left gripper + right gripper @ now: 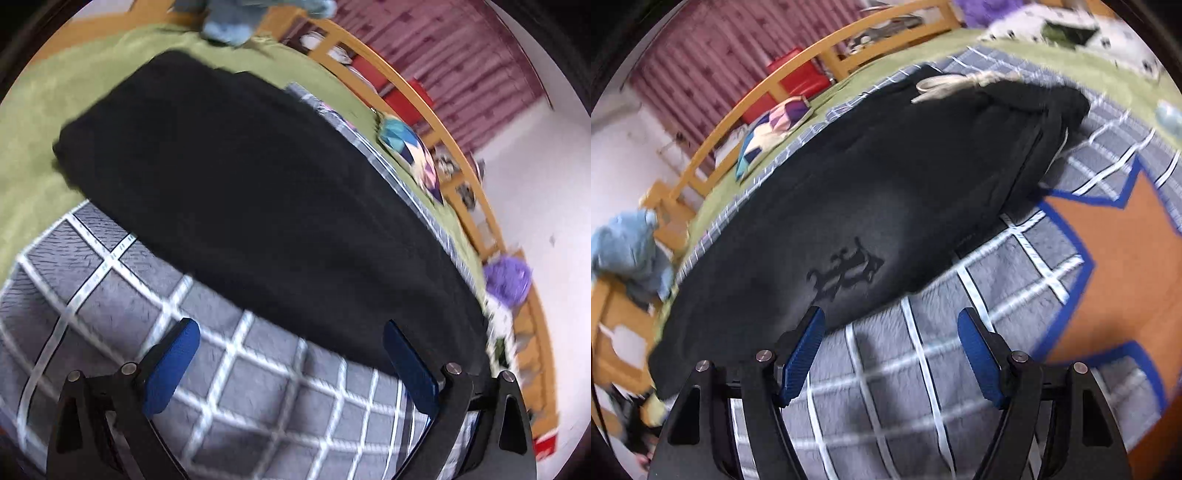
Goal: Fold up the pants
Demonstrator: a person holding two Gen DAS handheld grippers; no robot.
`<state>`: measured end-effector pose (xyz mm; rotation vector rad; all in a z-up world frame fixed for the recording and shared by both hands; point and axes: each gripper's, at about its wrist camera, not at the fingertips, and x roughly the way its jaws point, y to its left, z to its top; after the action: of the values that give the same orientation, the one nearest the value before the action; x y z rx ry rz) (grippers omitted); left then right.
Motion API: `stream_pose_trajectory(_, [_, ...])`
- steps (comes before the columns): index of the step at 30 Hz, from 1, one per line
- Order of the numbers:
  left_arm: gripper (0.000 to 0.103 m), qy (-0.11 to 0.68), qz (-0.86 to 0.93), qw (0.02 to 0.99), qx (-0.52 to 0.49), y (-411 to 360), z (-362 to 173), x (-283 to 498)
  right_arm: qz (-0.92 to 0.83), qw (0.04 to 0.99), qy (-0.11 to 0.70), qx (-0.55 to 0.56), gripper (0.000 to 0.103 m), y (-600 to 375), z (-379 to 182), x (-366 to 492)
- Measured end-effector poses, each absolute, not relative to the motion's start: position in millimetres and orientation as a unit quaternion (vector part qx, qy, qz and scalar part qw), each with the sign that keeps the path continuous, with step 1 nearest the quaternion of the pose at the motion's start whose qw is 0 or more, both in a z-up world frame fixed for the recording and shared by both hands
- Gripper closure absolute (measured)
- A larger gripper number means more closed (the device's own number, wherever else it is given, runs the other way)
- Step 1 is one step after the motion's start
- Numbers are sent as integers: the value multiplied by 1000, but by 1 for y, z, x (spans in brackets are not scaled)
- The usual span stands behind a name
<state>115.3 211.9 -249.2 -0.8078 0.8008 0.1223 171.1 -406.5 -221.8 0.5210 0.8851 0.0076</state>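
Black pants (236,192) lie flat on a grey checked blanket (258,387), folded lengthwise into one long strip. In the right wrist view the pants (886,192) show a dark printed logo (846,271) near me and the waistband with a pale drawstring (945,85) at the far end. My left gripper (291,341) is open and empty, just short of the near edge of the pants. My right gripper (890,334) is open and empty, hovering at the near edge of the pants by the logo.
The blanket lies on a green bedspread (55,96) with a wooden rail (424,99) behind. A colourful cushion (410,155), a blue garment (236,22) and a purple plush toy (506,280) lie around. An orange star with blue border (1123,266) is on the blanket.
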Motion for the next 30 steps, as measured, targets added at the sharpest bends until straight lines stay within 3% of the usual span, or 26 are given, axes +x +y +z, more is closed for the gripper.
stream_pose_trajectory(4, [14, 370, 62, 845, -380, 218, -253, 129, -6, 872, 397, 287, 29, -417, -230, 193])
stream_pose_trajectory(5, [22, 374, 65, 847, -372, 218, -253, 137, -9, 871, 395, 293, 29, -419, -231, 198])
stream_pose_trajectory(6, [36, 379, 66, 847, -366, 218, -252, 142, -17, 871, 392, 297, 42, -419, -233, 205])
stream_pose_trajectory(7, [51, 389, 70, 847, -356, 218, -251, 149, -25, 871, 394, 291, 77, -417, -232, 210])
stream_pose_trajectory(8, [85, 400, 80, 844, -349, 219, -248, 153, -30, 869, 404, 284, 88, -416, -230, 215])
stream_pose_trajectory(9, [93, 401, 83, 842, -350, 221, -244, 155, -27, 866, 412, 283, 87, -415, -228, 218])
stream_pose_trajectory(12, [93, 374, 47, 853, -362, 230, -216, 159, -14, 876, 390, 285, 88, -413, -200, 218])
stream_pose_trajectory(20, [93, 347, 53, 899, -261, 222, -143, 237, 33, 911, 366, 187, 89, -387, -114, 298])
stream_pose_trajectory(28, [93, 343, 62, 910, -224, 232, -141, 361, 25, 917, 364, 163, 89, -370, -110, 425])
stream_pose_trajectory(30, [91, 356, 68, 906, -217, 228, -153, 391, 13, 910, 378, 170, 84, -367, -126, 458])
